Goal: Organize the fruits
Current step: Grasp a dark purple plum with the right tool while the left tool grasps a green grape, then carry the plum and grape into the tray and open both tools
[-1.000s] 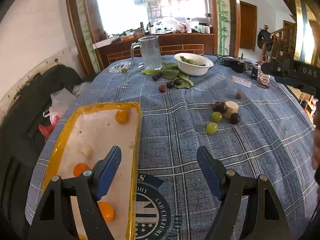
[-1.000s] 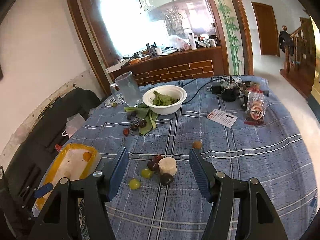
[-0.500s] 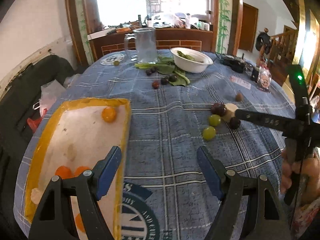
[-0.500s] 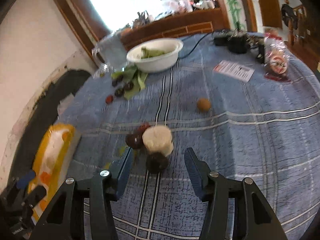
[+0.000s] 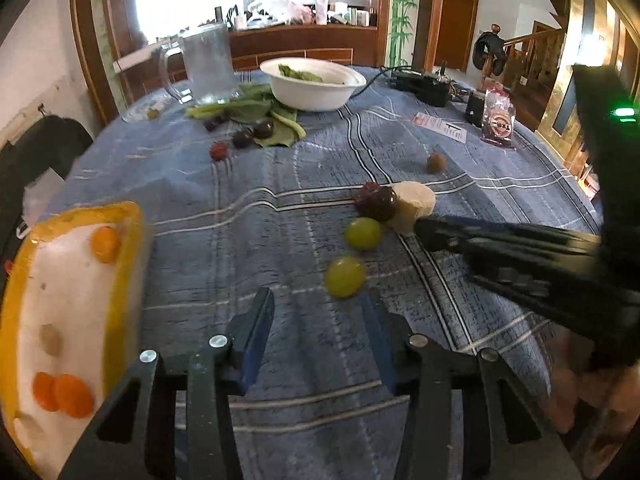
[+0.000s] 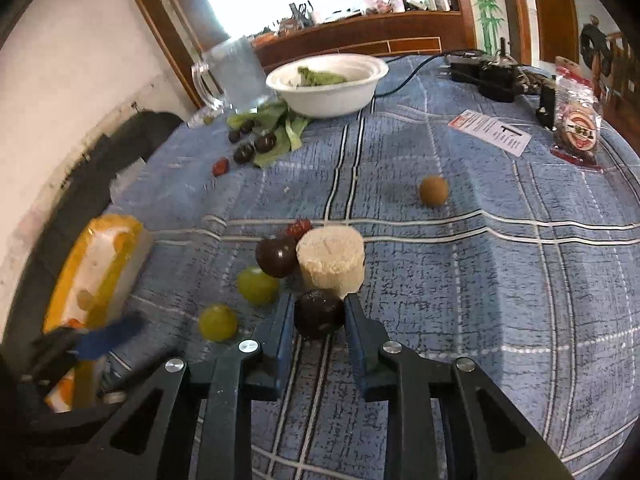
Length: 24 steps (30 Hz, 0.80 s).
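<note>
My right gripper (image 6: 319, 312) is shut on a dark plum (image 6: 319, 314) on the blue tablecloth, just in front of a pale cut banana piece (image 6: 331, 262). Beside it lie another dark plum (image 6: 277, 256) and two green grapes (image 6: 257, 285) (image 6: 218, 322). My left gripper (image 5: 318, 316) is open just short of the nearer green grape (image 5: 345, 277). The yellow-rimmed tray (image 5: 124, 264) with several orange fruits (image 5: 105, 239) lies at the left. The right gripper also shows in the left wrist view (image 5: 424, 232), reaching in from the right.
A small brown fruit (image 6: 433, 190) lies further back. A white bowl (image 6: 328, 84) of greens, a glass mug (image 6: 236, 74), leaves with dark fruits (image 6: 256, 146) and a red fruit (image 6: 220, 167) stand at the back. A card (image 6: 490, 132), a snack packet (image 6: 578, 132) and cables are at the right.
My right gripper moved down and forward and closed on the dark plum. My left gripper swung right from the tray towards the green grapes and narrowed somewhat.
</note>
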### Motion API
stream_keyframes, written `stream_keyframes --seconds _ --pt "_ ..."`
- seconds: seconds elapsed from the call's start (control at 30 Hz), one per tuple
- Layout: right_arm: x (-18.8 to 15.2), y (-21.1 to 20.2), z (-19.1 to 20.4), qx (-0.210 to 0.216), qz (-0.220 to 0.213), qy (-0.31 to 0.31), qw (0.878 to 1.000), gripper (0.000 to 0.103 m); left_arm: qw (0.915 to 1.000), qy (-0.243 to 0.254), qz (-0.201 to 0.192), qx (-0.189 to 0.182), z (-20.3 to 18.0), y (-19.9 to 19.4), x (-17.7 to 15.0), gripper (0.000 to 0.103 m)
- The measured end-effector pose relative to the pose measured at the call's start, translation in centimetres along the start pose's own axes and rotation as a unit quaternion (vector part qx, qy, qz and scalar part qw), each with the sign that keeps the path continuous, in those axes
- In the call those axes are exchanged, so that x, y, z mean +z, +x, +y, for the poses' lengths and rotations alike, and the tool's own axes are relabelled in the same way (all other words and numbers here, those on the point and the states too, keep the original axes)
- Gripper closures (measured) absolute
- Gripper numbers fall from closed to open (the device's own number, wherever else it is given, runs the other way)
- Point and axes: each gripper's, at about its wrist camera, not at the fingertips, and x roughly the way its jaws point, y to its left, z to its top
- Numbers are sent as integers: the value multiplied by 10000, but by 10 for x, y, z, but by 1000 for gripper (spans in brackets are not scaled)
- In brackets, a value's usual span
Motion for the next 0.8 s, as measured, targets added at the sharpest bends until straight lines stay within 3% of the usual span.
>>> stream_keyframes --seconds 0.23,0.27,0.3,0.33,0.63,0.8 --pt "2 -15 -8 9 -170 160 9997 77 9998 75 40 -206 -11 25 9 59" --pt "2 -14 -9 7 -159 171 9997 77 9996 126 44 -232 -14 27 9 61" --pt "2 -14 -9 6 -149 173 9997 77 9995 180 33 -253 -15 28 8 75" --pt "2 -13 -9 6 -143 169 9998 77 9995 270 26 -167 -18 30 6 80" --pt "2 -15 -4 -39 -210 72 9997 77 9992 -11 -378 -129 -2 17 6 80" --pt "2 -25 2 33 -488 15 9988 77 9976 -234 -613 -224 6 -1 8 80"
